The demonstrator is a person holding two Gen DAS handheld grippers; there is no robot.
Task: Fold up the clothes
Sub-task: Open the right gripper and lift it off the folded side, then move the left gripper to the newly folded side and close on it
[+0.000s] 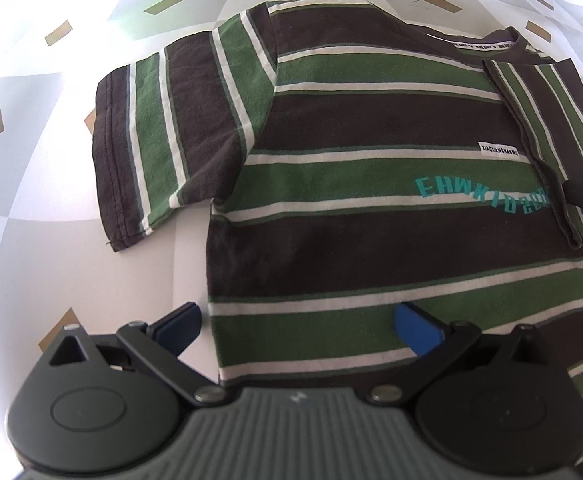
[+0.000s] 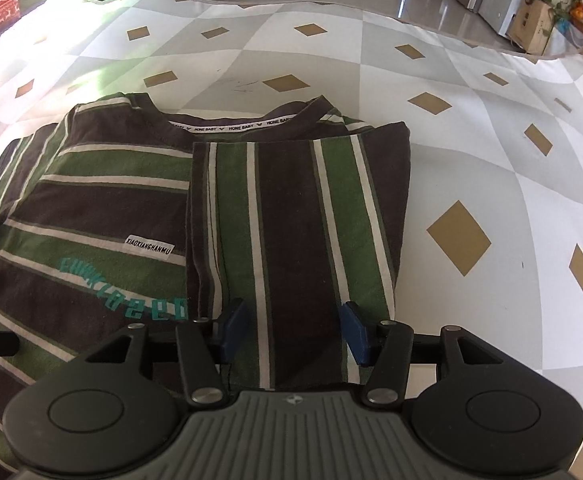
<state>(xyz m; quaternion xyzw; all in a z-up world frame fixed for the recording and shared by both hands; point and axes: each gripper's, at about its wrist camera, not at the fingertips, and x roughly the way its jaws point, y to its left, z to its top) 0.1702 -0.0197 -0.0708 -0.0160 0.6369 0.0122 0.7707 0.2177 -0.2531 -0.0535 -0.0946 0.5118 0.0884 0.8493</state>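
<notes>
Striped shirt [image 2: 91,208] flat, front up, on checked mat [image 2: 471,140]. Right sleeve [image 2: 291,220] lies folded inward over chest; left sleeve [image 1: 163,140] spread out. Right claw [image 2: 293,330] spread, empty, above folded sleeve's edge. Left claw [image 1: 297,326] spread wide, straddling shirt's side edge, likely to grab it.

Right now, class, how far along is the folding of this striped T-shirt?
Done: one sleeve is folded in over the T-shirt front, beside the white label. In hand: nothing gripped; the right gripper hangs open over that folded sleeve, the left gripper open at the side edge near the hem. Left: the other sleeve lies spread on the checked cloth, and the body is unfolded.
</notes>
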